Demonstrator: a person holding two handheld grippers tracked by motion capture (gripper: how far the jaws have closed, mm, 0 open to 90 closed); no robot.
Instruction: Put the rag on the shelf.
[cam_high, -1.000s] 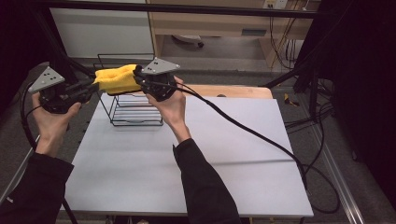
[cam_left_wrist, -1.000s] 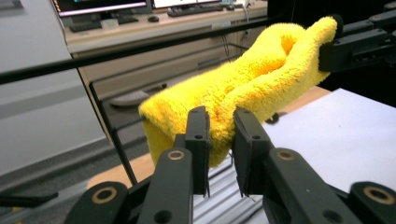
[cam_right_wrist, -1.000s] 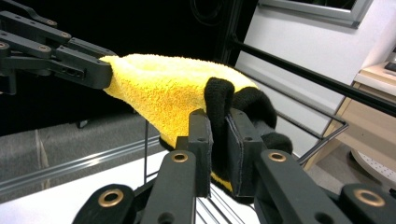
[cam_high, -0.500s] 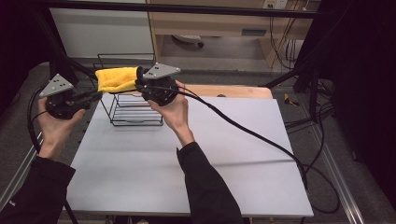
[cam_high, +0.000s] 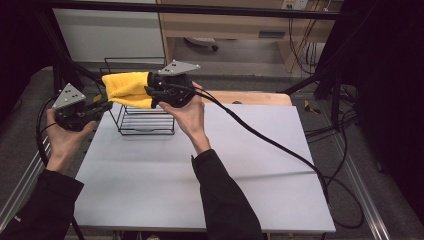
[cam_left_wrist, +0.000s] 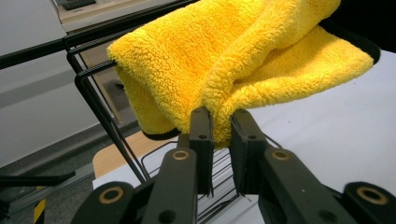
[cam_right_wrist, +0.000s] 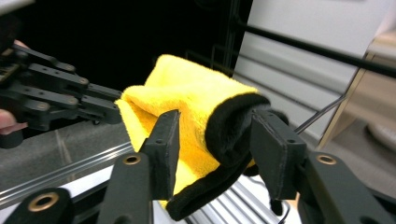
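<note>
A fluffy yellow towel (cam_high: 127, 89) with a black hem hangs over the top bar of a black wire rack (cam_high: 145, 122) at the table's far left. My left gripper (cam_high: 106, 102) is low at the towel's left corner. In the left gripper view its jaws (cam_left_wrist: 223, 126) are nearly together, pinching a fold of the towel (cam_left_wrist: 243, 60), which puckers toward them. My right gripper (cam_high: 150, 92) is at the towel's right end. In the right gripper view its jaws (cam_right_wrist: 217, 135) stand wide apart with the loose, uncompressed towel (cam_right_wrist: 187, 102) between them.
The white table (cam_high: 225, 165) spreads out in front of the rack. A thick black cable (cam_high: 280, 145) trails from my right gripper across the table to its right edge. Black frame bars and a wooden shelf stand behind the table.
My left gripper has dropped down and to the left. The towel has gone from being held up between both grippers to lying on the rack's top bar.
</note>
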